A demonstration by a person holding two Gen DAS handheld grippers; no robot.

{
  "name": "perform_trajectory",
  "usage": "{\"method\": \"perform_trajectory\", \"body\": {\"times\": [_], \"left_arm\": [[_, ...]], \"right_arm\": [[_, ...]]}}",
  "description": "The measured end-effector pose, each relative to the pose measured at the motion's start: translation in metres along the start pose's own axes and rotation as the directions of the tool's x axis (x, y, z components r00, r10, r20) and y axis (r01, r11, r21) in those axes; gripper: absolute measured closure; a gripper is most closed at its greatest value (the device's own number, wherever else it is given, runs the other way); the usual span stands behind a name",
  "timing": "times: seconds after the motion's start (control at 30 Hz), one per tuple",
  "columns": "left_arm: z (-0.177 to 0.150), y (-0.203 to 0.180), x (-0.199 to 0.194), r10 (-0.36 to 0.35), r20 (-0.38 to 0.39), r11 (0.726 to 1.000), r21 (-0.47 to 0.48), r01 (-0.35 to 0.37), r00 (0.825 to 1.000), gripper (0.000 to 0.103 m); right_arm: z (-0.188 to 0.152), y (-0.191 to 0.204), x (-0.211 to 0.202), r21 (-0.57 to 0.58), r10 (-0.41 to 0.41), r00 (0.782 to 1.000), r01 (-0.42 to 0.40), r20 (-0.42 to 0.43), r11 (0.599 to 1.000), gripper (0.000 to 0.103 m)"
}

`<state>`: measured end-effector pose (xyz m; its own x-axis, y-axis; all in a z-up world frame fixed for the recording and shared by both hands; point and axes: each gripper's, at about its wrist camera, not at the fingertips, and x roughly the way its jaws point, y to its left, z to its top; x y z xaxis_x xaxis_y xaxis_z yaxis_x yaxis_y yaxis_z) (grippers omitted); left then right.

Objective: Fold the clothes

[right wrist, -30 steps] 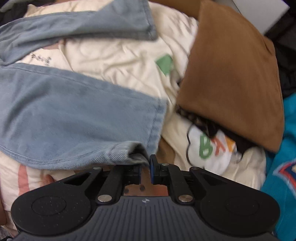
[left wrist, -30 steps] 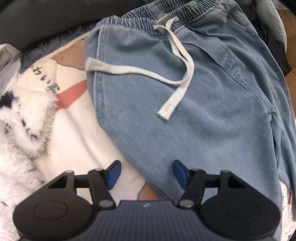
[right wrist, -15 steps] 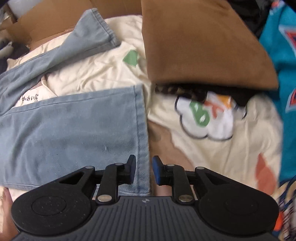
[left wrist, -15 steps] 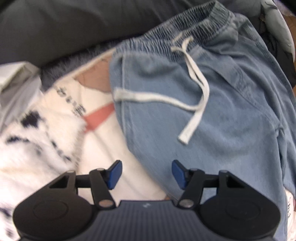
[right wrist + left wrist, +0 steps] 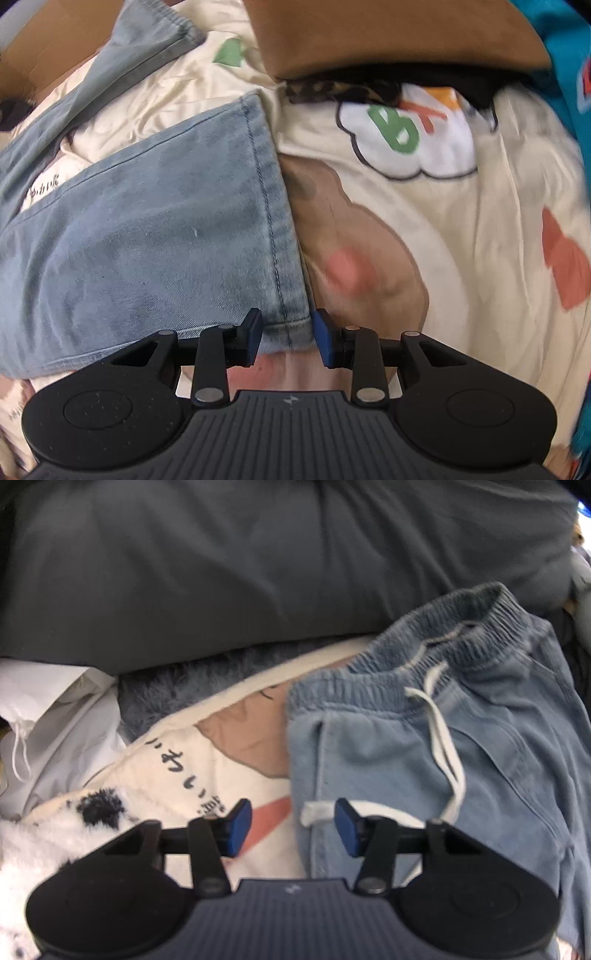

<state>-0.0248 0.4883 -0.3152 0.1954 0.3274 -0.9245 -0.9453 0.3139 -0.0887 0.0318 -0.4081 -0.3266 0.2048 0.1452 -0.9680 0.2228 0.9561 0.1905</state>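
Light-blue denim trousers point(image 5: 443, 753) lie on a cream printed blanket point(image 5: 184, 775). The left wrist view shows their elastic waistband point(image 5: 424, 657) and white drawstring point(image 5: 443, 746). My left gripper point(image 5: 293, 827) is open over the trousers' left side edge, with the drawstring's end just ahead of its right pad. In the right wrist view one trouser leg point(image 5: 147, 236) lies flat and its hem point(image 5: 273, 221) runs toward me. My right gripper point(image 5: 286, 338) is open, and the hem's near corner lies between its pads. The second leg point(image 5: 110, 74) lies farther back.
A dark grey duvet point(image 5: 258, 572) fills the back of the left wrist view, with a white bag point(image 5: 55, 709) and fluffy white fabric point(image 5: 37, 834) at left. A brown cushion point(image 5: 388, 33) and teal fabric point(image 5: 569, 74) lie beyond the hem. The cream blanket point(image 5: 461, 221) spreads to the right.
My right gripper let go of the hem corner and opened, turning so the hem now runs toward it. My left gripper moved up along the trousers' edge toward the waistband, staying open.
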Motion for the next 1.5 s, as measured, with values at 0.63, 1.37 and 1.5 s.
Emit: {"method": "perform_trajectory", "body": {"times": [0.63, 1.37, 1.5], "left_arm": [[-0.013, -0.028, -0.01, -0.074, 0.023, 0.987, 0.148, 0.07, 0.997, 0.064], [-0.033, -0.083, -0.04, -0.208, -0.032, 0.913, 0.353, 0.206, 0.978, 0.099], [-0.047, -0.099, -0.046, -0.351, -0.127, 0.88, 0.293, 0.373, 0.928, 0.099]], "right_arm": [[0.004, 0.0, 0.001, 0.026, -0.03, 0.999, 0.031, -0.02, 0.999, 0.064], [-0.008, -0.025, 0.033, 0.303, 0.079, 0.996, -0.064, -0.039, 0.951, 0.057], [-0.012, -0.035, 0.031, 0.383, 0.125, 0.992, -0.125, 0.025, 0.915, 0.057]]}}
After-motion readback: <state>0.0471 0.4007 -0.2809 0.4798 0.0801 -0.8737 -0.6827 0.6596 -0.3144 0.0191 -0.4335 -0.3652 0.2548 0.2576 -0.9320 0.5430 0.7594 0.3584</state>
